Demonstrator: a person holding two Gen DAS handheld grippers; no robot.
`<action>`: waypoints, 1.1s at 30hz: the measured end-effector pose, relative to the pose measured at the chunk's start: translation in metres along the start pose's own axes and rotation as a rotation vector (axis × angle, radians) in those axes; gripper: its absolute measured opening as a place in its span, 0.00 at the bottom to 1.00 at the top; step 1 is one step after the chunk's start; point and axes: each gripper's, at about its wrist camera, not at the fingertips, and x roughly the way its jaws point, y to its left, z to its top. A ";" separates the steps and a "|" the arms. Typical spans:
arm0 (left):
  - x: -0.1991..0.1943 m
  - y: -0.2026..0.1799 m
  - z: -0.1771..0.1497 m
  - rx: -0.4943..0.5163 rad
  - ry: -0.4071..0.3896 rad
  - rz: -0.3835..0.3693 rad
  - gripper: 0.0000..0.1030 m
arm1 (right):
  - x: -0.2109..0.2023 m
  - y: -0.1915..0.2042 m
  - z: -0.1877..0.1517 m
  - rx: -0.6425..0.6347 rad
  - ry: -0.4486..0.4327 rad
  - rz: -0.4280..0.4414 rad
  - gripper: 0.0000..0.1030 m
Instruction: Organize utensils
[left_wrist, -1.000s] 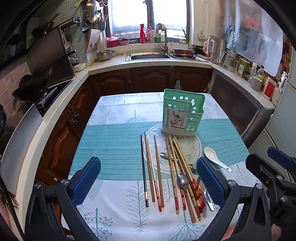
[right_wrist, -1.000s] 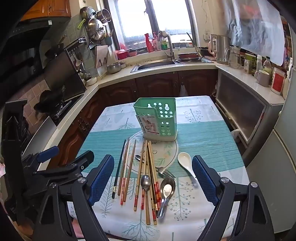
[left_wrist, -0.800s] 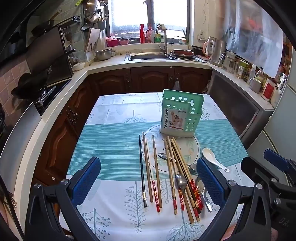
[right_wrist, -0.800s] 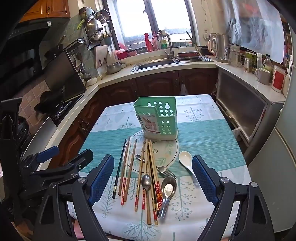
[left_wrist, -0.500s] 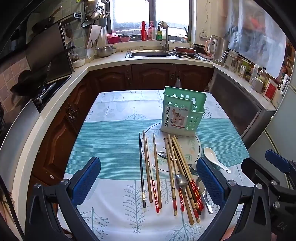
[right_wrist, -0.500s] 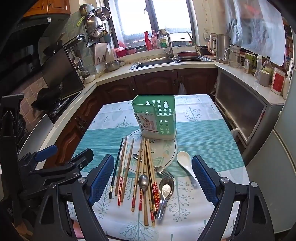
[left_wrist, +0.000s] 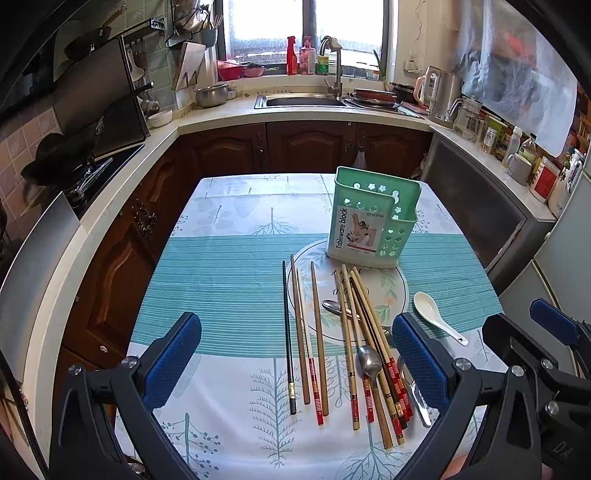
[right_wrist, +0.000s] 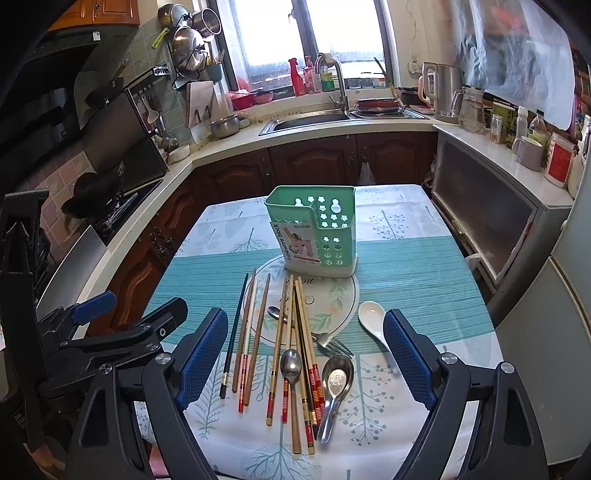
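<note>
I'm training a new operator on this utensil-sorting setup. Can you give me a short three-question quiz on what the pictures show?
1. True or false: the green holder already has chopsticks standing in it.
2. Which lies nearest the right edge of the table? A. black chopstick B. white spoon C. fork
3. Fill in: the right gripper has its jaws ____, with nothing held.

Key: 1. False; no utensil shows above its rim, and the chopsticks lie flat on the cloth. 2. B. 3. open.
</note>
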 end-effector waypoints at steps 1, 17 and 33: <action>0.001 0.000 0.000 -0.001 0.004 -0.003 0.99 | 0.002 -0.001 0.000 0.002 0.003 0.001 0.85; 0.002 -0.002 -0.001 -0.003 0.008 -0.015 0.99 | 0.009 -0.004 0.001 0.012 0.004 0.003 0.85; 0.002 -0.007 0.010 0.035 0.005 -0.032 0.97 | 0.003 -0.007 0.004 -0.029 -0.030 -0.012 0.85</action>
